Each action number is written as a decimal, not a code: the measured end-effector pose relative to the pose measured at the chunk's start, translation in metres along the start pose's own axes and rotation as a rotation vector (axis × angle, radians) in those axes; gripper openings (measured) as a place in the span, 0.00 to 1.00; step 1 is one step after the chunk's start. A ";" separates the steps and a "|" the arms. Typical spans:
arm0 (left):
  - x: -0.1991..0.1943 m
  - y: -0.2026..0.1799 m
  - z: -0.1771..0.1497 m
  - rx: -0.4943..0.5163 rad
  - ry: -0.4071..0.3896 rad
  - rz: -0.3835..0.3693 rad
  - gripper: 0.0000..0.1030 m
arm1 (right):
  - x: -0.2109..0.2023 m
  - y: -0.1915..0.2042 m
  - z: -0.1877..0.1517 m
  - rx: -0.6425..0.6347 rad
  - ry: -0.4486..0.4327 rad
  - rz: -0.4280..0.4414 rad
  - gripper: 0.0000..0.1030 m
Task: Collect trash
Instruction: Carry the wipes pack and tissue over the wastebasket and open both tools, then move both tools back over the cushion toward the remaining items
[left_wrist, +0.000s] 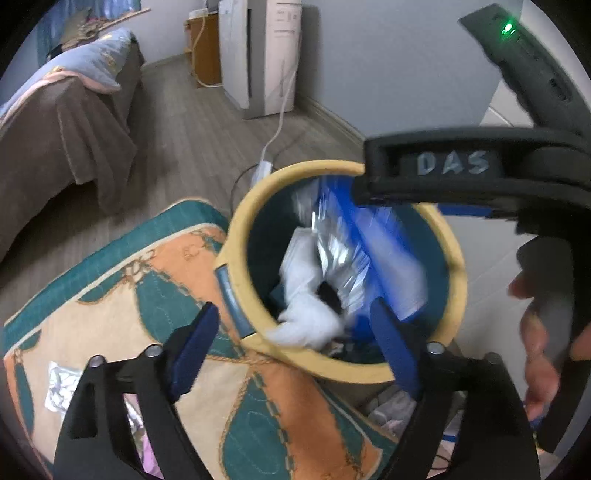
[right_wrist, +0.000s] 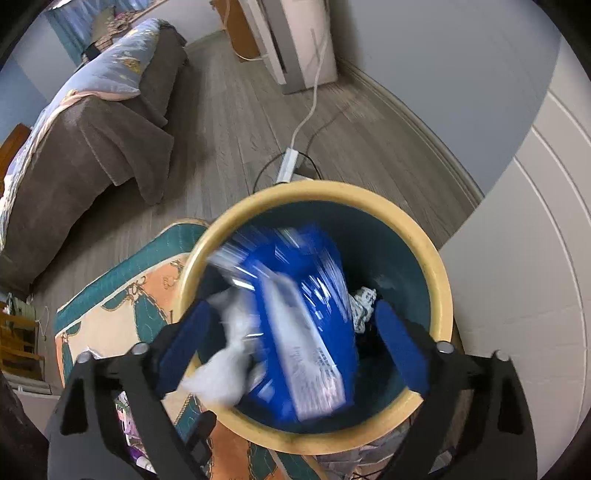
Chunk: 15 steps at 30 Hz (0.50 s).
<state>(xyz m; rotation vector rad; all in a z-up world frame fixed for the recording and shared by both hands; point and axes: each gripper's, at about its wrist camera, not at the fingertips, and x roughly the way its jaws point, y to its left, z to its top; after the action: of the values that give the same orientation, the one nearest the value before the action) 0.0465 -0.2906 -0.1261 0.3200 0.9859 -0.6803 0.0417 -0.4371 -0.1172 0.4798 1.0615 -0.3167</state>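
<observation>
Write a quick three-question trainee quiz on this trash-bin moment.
1. True or false: the right gripper is clamped on the blue packet.
2. What colour is the rim of the bin?
3. The crumpled white tissue is: A) on the bed, B) in the bin, C) on the floor.

Key: 1 false, its jaws stand open around the blurred packet; 2 yellow; 3 B.

Both wrist cameras look steeply down, close above the yellow-rimmed bin (left_wrist: 458, 280) (right_wrist: 441, 280). Each view shares the bin, patterned rug (left_wrist: 110, 302) (right_wrist: 122, 314) and bed (left_wrist: 66, 129) (right_wrist: 92, 147).
</observation>
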 end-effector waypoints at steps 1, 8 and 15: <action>0.000 0.001 -0.001 -0.002 0.000 0.004 0.85 | 0.000 0.001 0.000 -0.007 -0.001 -0.001 0.94; -0.023 0.030 -0.028 -0.034 -0.056 0.049 0.90 | 0.002 0.005 0.000 -0.018 0.023 -0.010 0.95; -0.057 0.096 -0.048 -0.153 -0.074 0.158 0.91 | -0.010 0.022 -0.002 -0.054 0.020 -0.024 0.95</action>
<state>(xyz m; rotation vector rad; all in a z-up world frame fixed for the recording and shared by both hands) 0.0563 -0.1708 -0.1078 0.2342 0.9258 -0.4674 0.0457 -0.4166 -0.1039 0.4231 1.0932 -0.3040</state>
